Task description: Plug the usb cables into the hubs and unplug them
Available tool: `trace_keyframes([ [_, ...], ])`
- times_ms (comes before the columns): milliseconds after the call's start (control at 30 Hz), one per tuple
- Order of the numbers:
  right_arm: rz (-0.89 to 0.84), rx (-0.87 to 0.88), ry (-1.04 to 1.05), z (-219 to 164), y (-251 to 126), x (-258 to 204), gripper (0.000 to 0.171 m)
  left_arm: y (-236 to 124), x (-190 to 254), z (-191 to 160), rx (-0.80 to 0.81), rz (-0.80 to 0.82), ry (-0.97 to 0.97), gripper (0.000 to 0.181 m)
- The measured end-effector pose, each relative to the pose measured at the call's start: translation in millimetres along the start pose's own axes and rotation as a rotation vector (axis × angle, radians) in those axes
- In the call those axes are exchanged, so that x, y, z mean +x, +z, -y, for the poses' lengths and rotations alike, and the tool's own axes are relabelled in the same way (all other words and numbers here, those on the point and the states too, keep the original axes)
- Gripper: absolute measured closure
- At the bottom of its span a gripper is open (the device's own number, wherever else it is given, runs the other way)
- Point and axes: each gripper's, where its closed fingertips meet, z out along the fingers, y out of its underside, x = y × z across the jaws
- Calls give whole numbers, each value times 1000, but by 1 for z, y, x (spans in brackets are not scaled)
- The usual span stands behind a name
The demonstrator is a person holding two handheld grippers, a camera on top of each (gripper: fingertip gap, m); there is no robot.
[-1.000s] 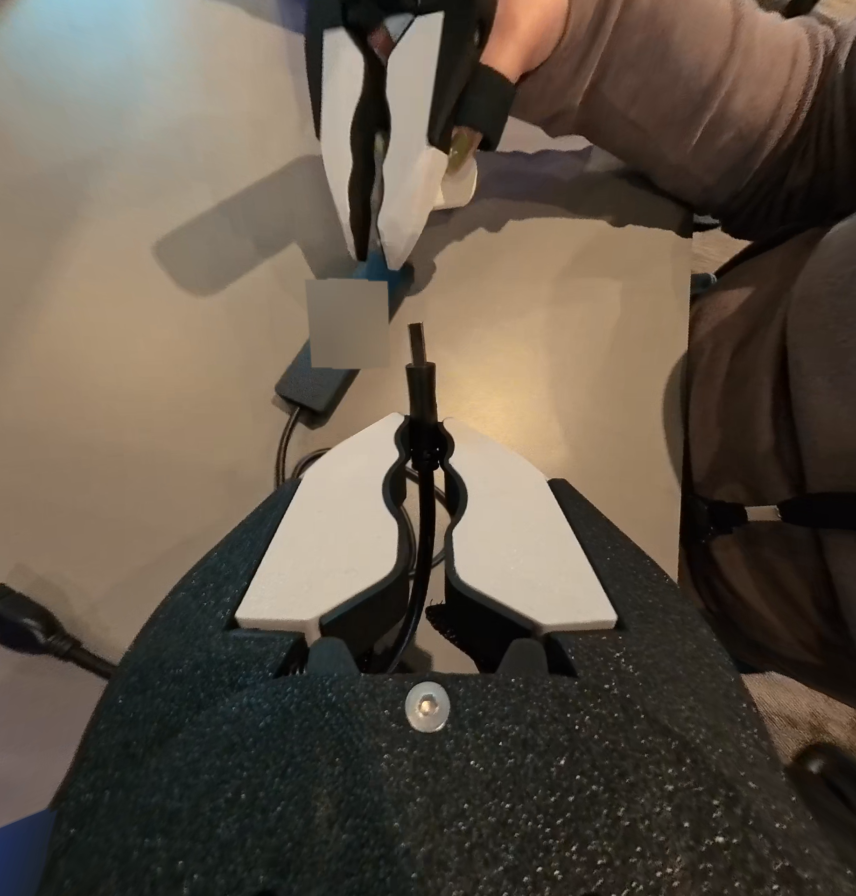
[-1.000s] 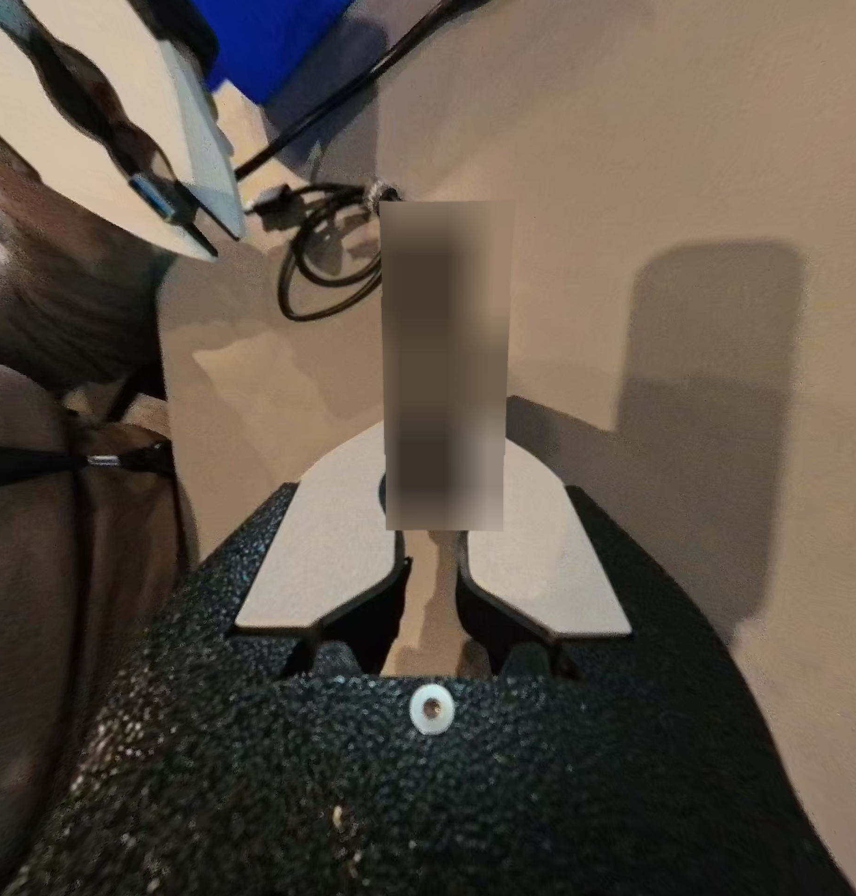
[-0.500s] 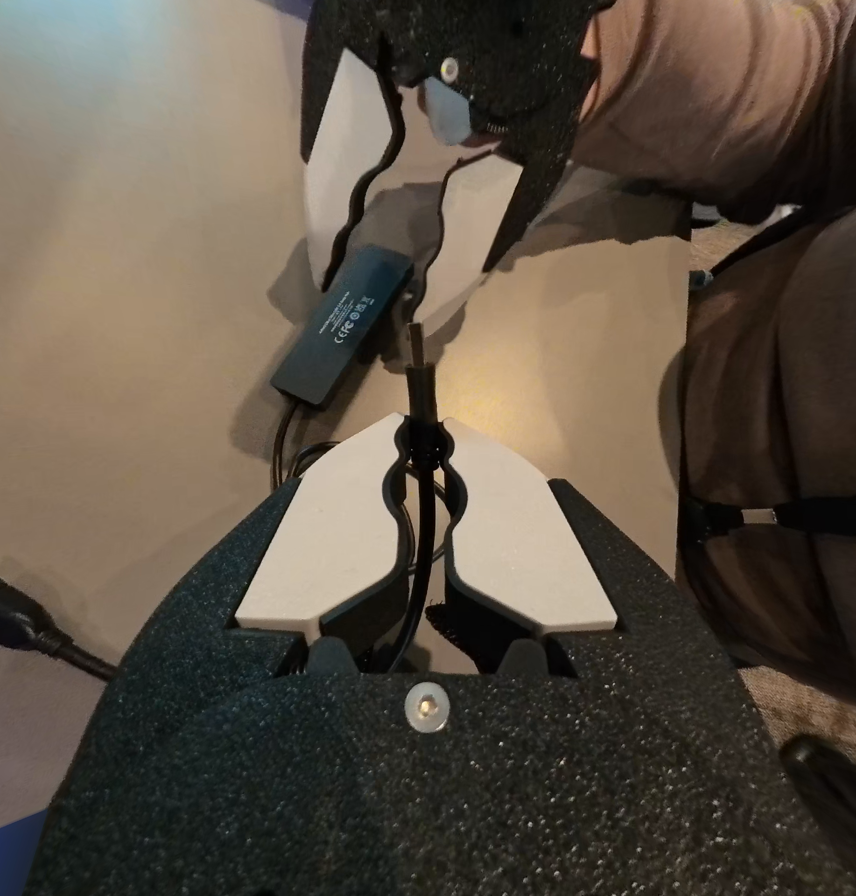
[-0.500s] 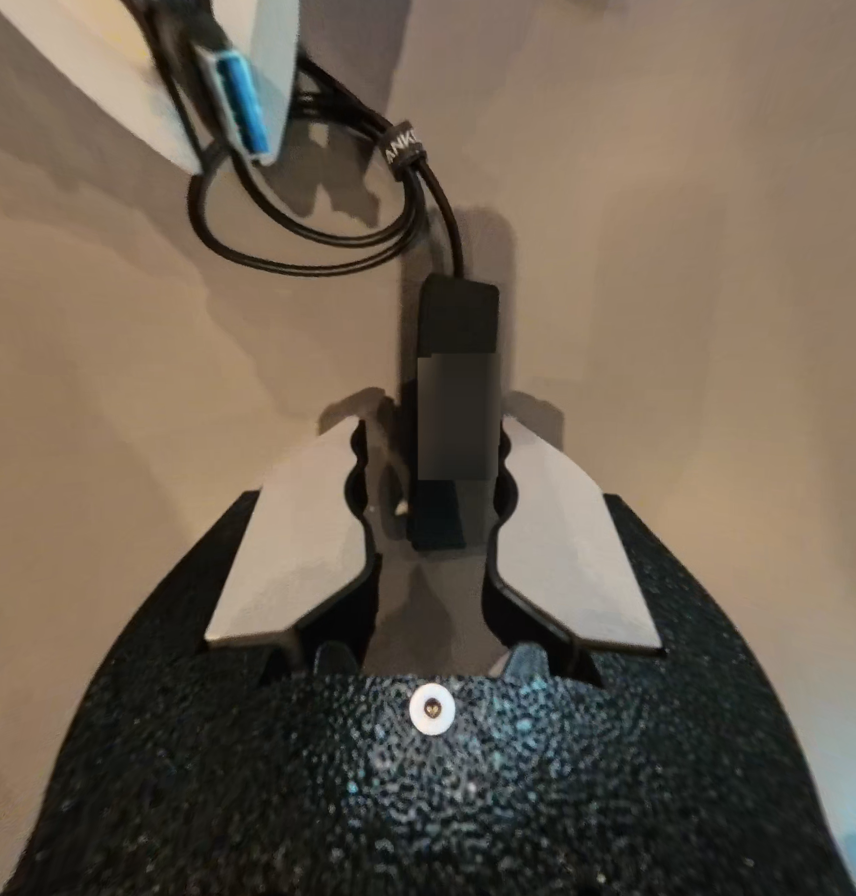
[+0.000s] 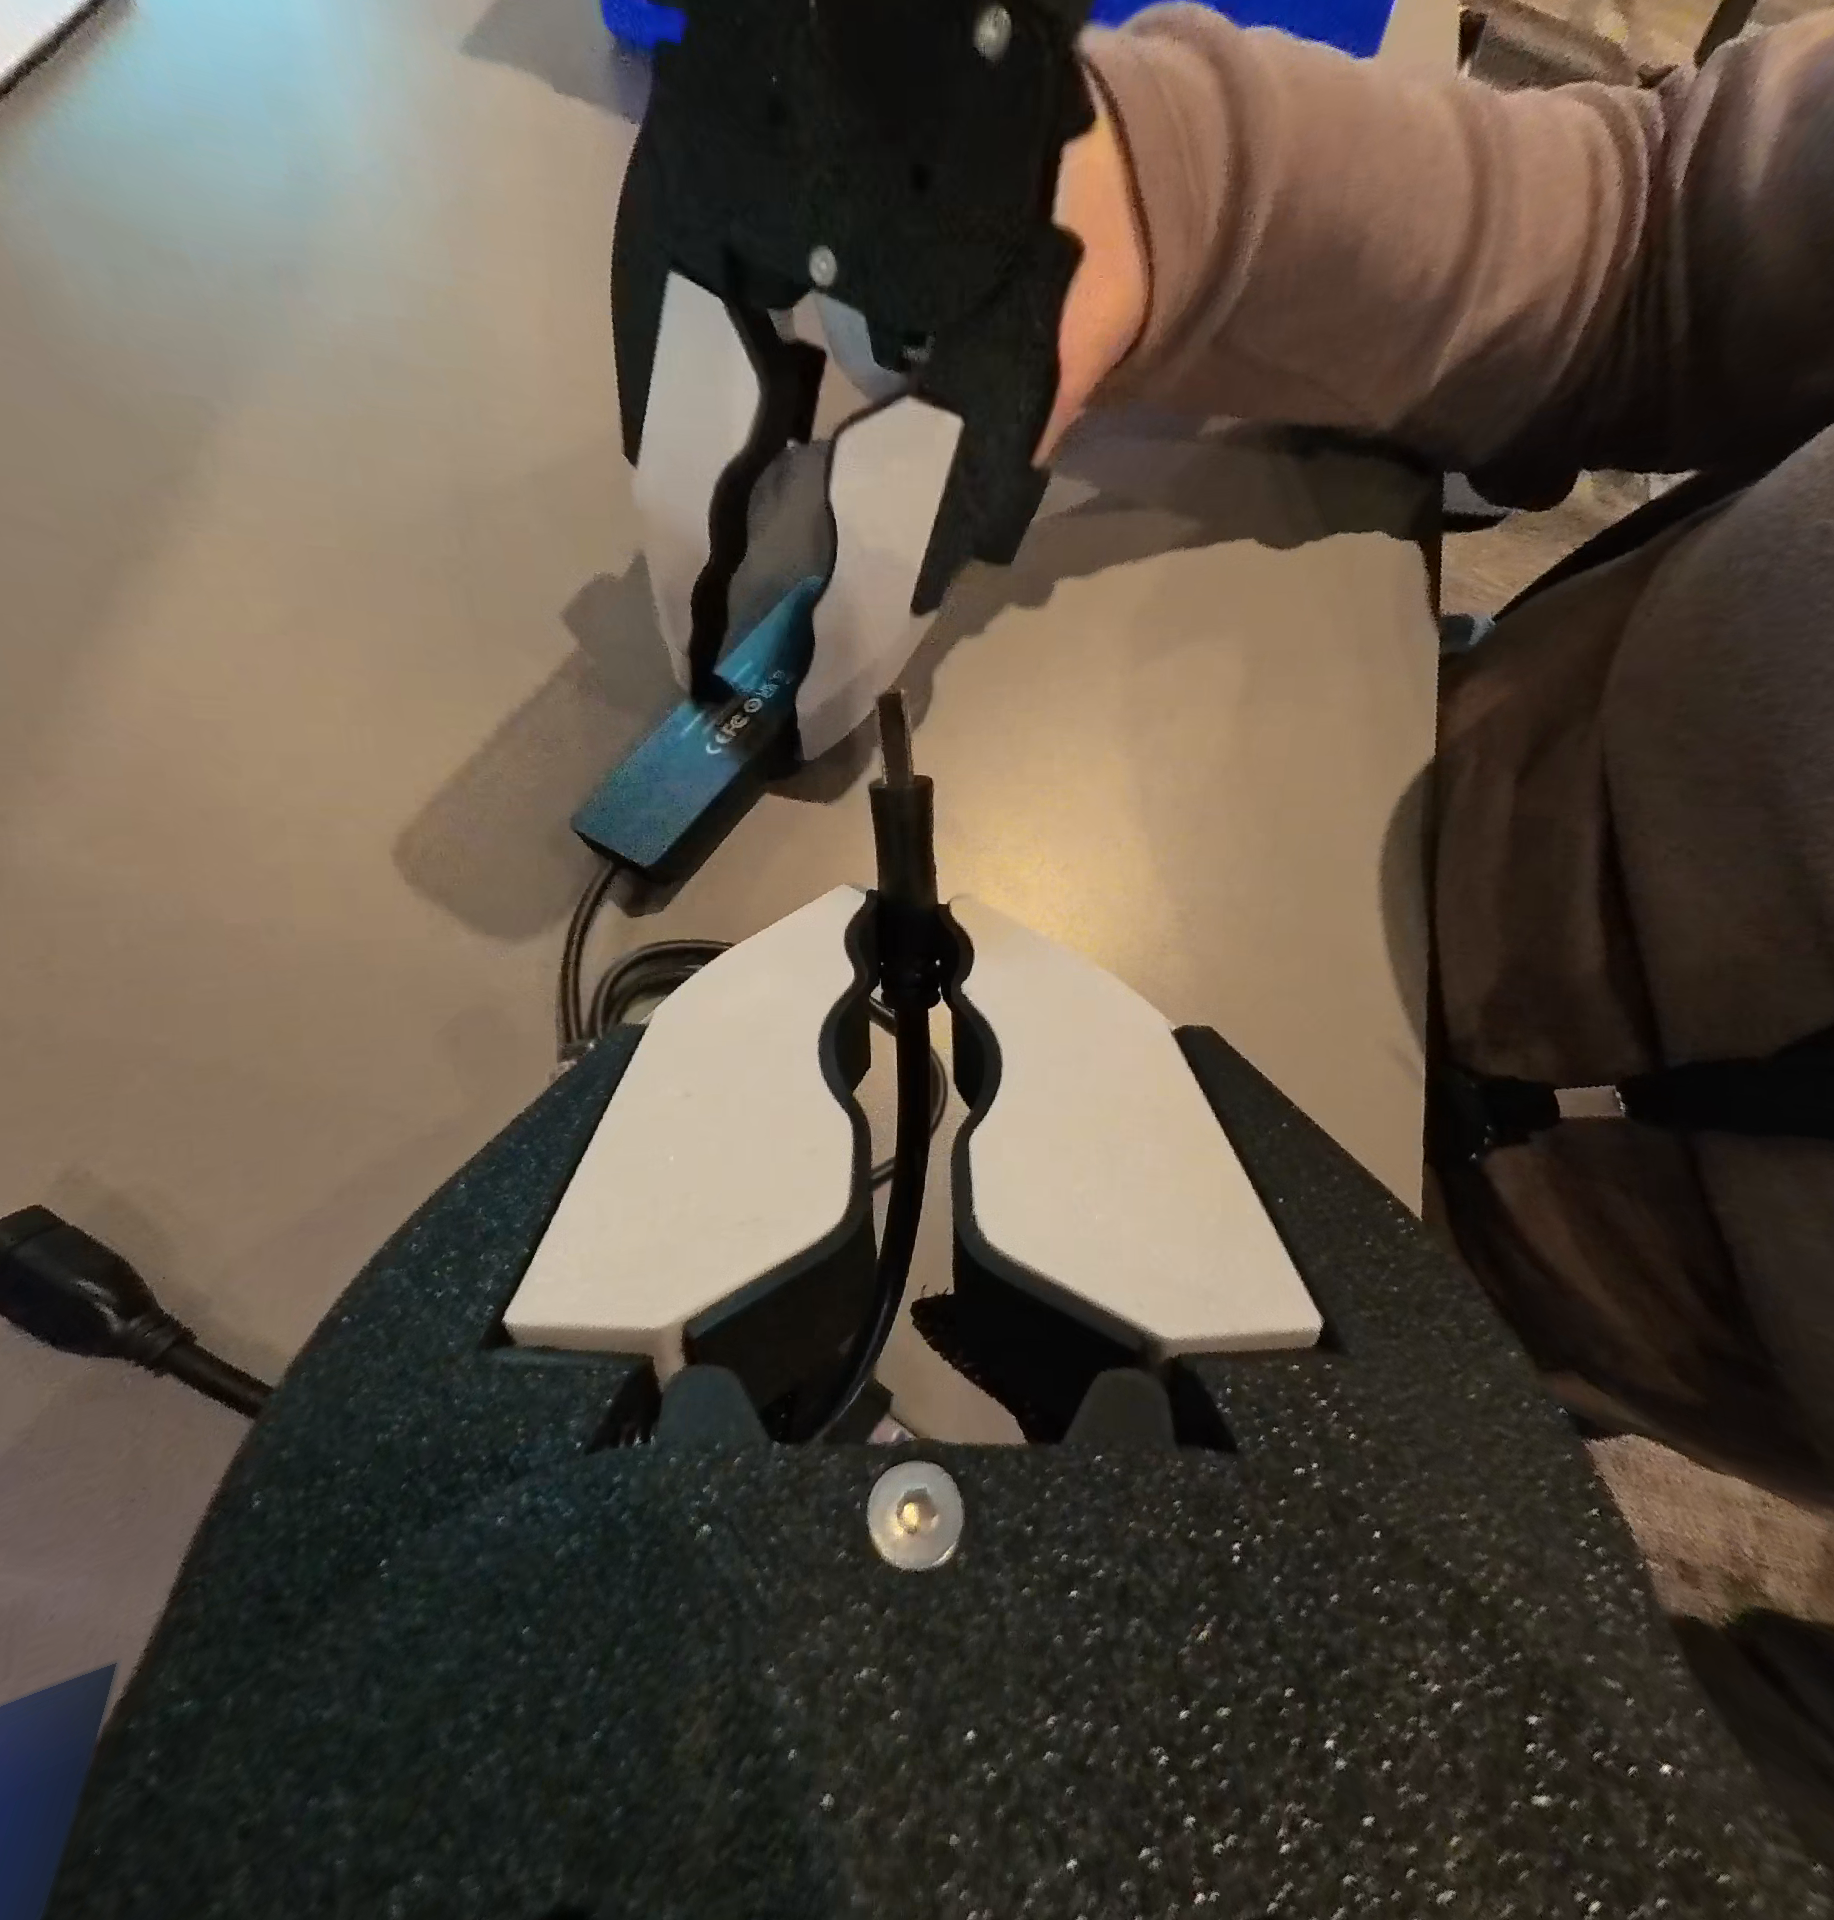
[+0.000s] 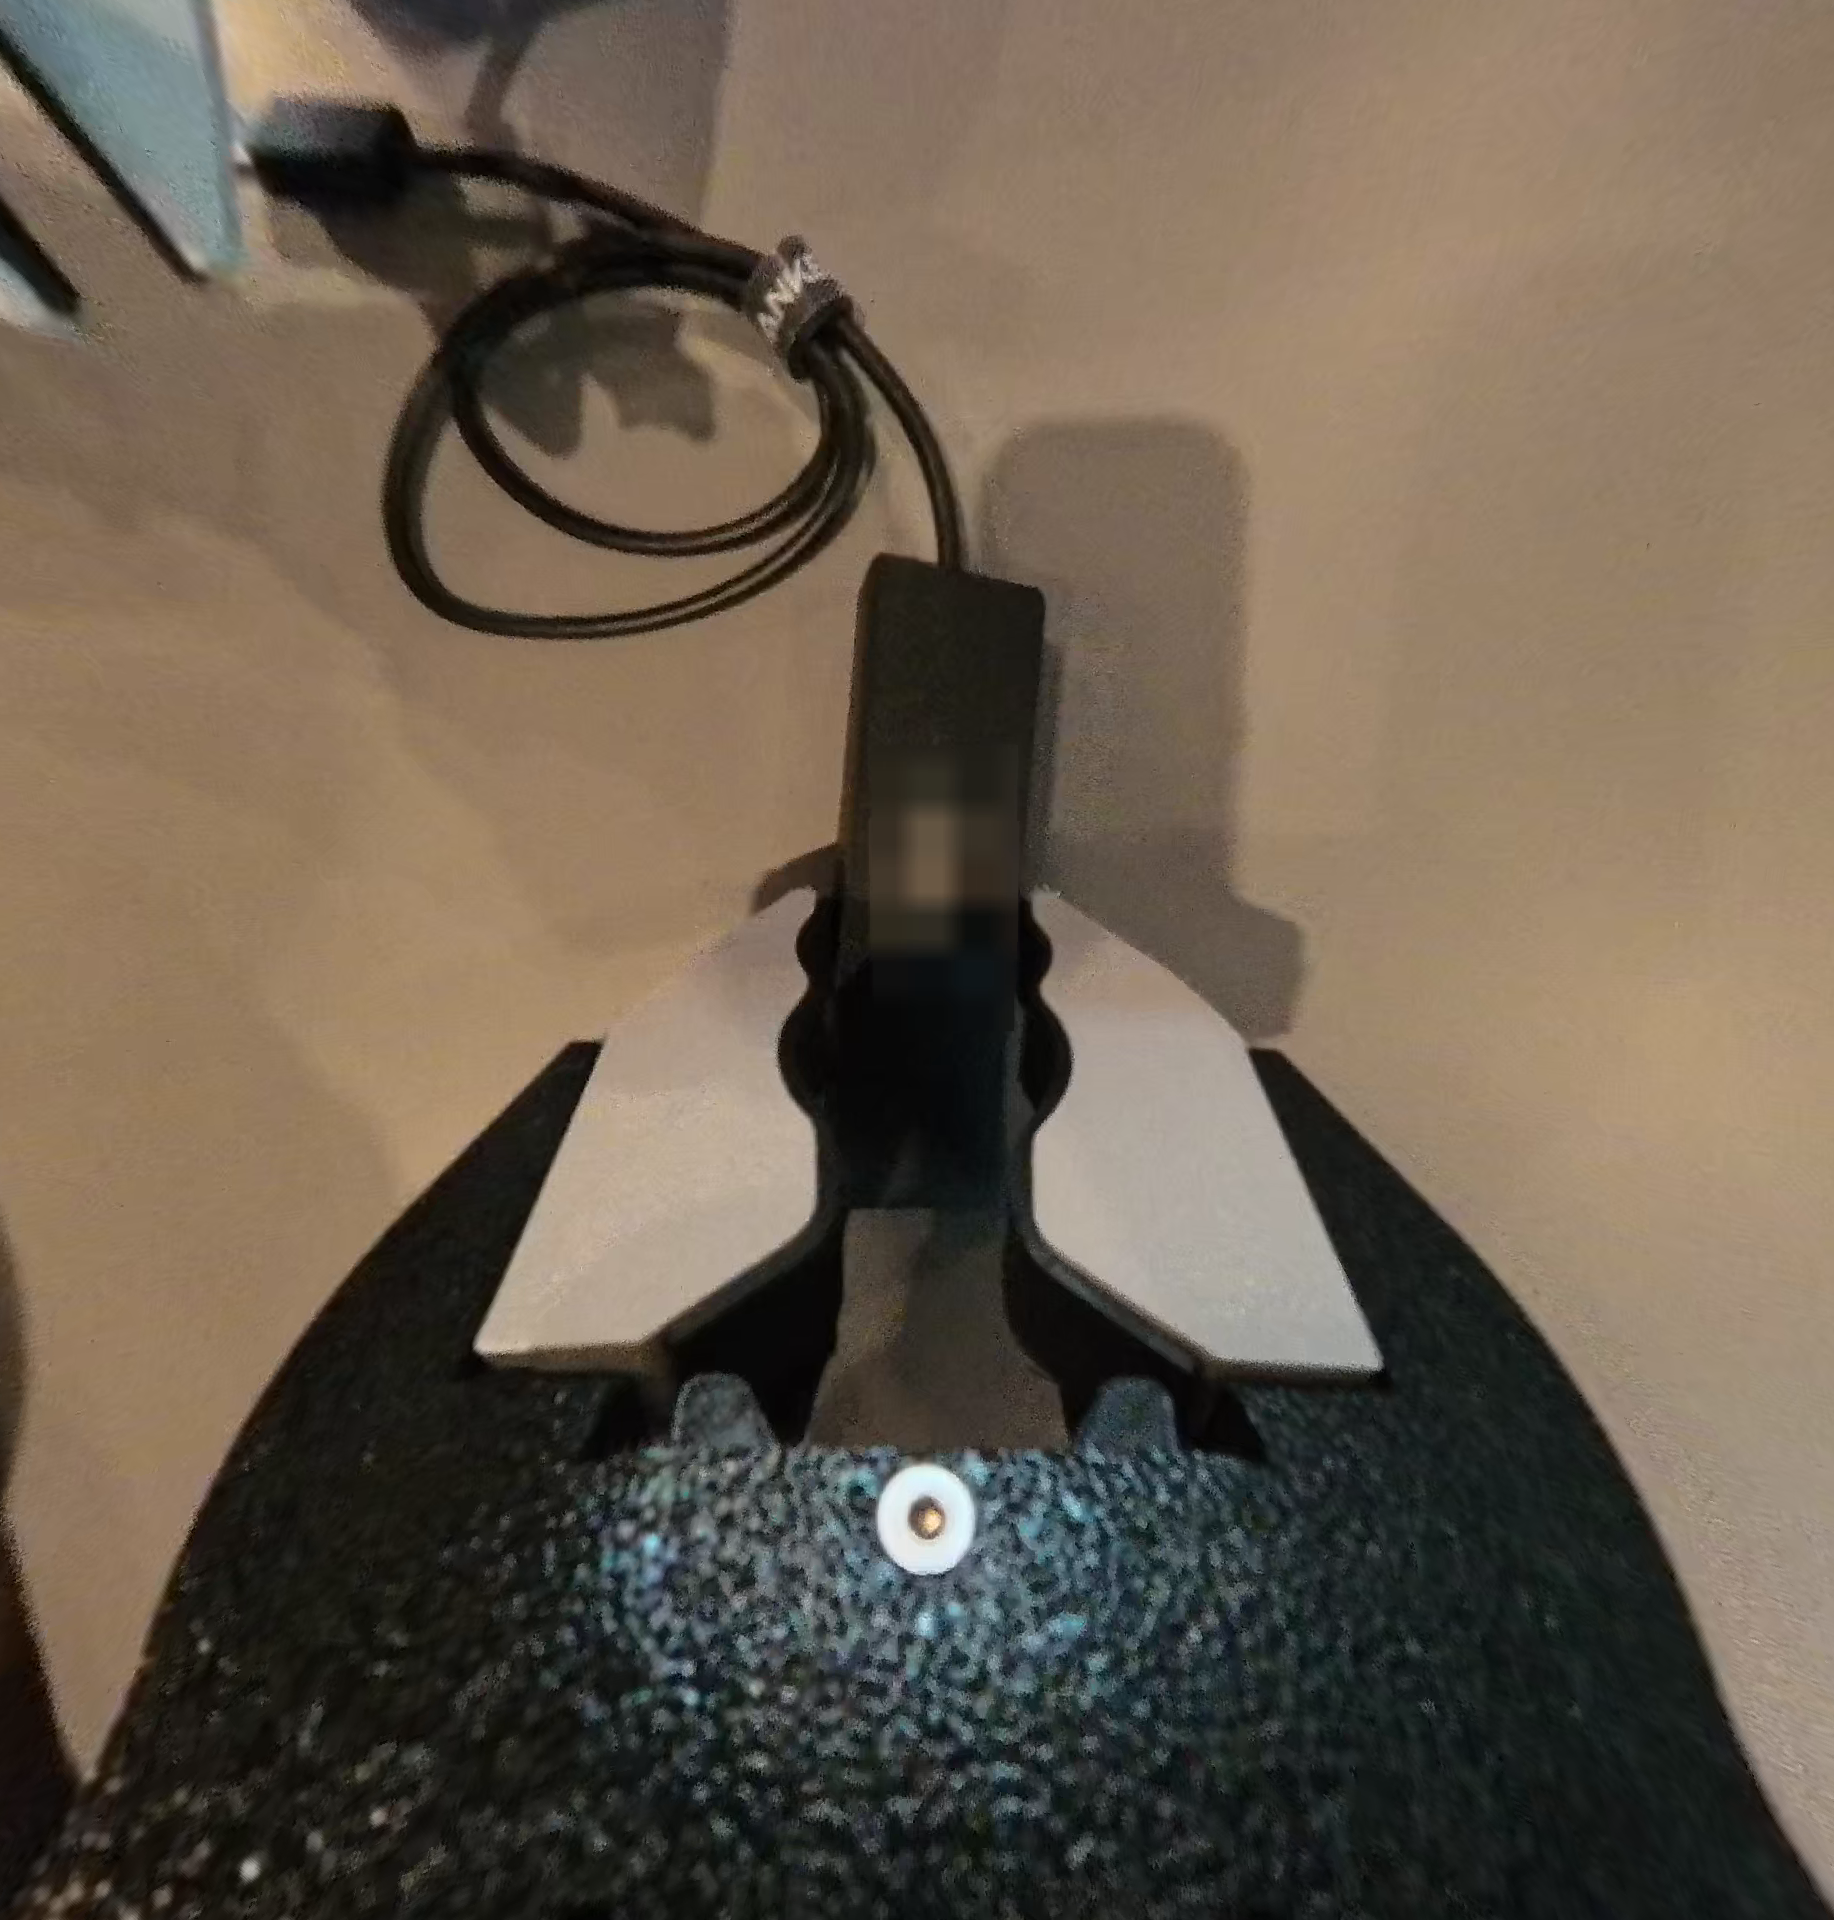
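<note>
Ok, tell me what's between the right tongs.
A black USB hub sits between the fingers, its coiled cable trailing beyond. Its ports can't be seen; the near end is dark.

My right gripper [image 6: 928, 1023] covers the near end of the hub [image 6: 939, 748], so I can't see its ports. A mosaic patch masks the hub's middle. The coiled cable [image 5: 622, 977] slips under my left gripper [image 5: 905, 930]. At the left edge, another black plug [image 5: 51, 1299] is cut off.

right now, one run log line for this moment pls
left gripper: shut on usb plug | right gripper: around hub, on table | plug: not inserted
</note>
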Motion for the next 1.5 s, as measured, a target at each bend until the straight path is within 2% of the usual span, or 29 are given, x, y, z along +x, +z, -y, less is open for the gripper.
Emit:
trace_keyframes([
  [33,39,18,45,0,-1,0,138,0,0,0,2,-2,-1,171],
  [167,181,99,225,4,-10,0,139,1,0,0,1,-8,0,171],
  [267,222,117,276,4,-17,-1,139,3,0,-1,-6,-13,-1,171],
  [367,180,89,277,-2,-19,3,139,8,1,-2,-19,-17,-5,171],
  [533,8,43,227,-11,-21,21,139,19,1,-5,-66,-16,-15,171],
  [667,-37,18,219,-17,-19,27,139,25,0,-8,-89,-13,-20,171],
  [900,1,19,194,-18,-18,24,139,20,-1,-7,-82,1,-17,171],
  [967,57,46,187,-15,-22,18,132,13,-3,-8,-89,30,-18,171],
  [1100,131,144,186,-4,-40,11,115,-8,-6,-4,-47,81,-24,171],
  [1200,112,239,143,3,-55,12,104,-21,-6,0,-23,128,-20,171],
  [1367,-161,613,-18,23,-83,26,100,-37,-6,5,5,181,-38,171],
  [1500,-307,902,-60,33,-99,24,107,-38,-2,8,9,184,-28,171],
])
